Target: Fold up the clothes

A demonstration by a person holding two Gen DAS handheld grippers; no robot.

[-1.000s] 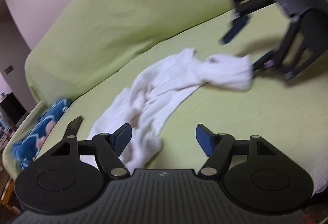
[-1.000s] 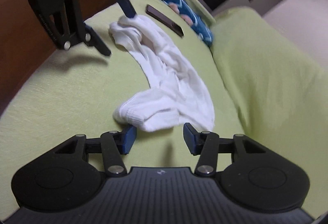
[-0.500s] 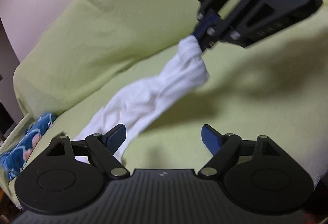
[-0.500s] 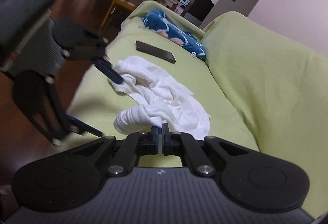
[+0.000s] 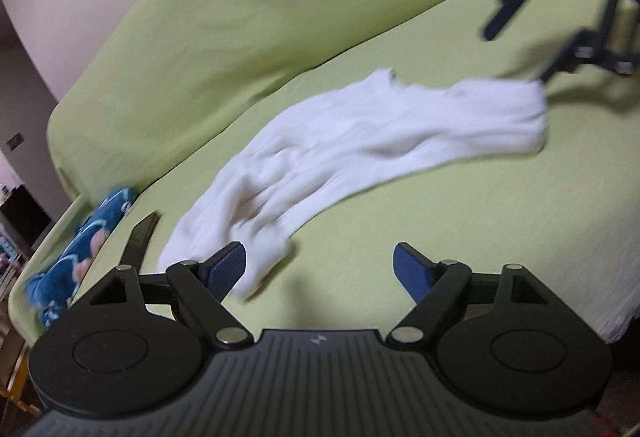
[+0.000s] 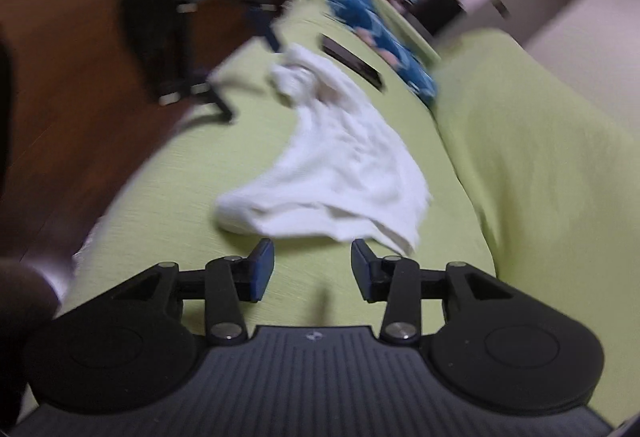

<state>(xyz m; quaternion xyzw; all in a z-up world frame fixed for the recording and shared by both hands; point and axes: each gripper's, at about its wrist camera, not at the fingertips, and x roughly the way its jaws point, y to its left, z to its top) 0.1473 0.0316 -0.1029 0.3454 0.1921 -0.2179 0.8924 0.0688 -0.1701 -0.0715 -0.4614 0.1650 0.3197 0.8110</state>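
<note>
White garment (image 5: 360, 141) lies stretched along the green sofa seat (image 5: 460, 205), released. Left gripper (image 5: 320, 269) jaws apart, 1 pad overlapping its near end; right gripper (image 6: 313, 271) jaws apart, just short of its other end.

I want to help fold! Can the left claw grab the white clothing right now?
Probably yes. The left claw is open, and the near end of the white garment lies flat on the green sofa beside its left finger, with nothing in between.
</note>
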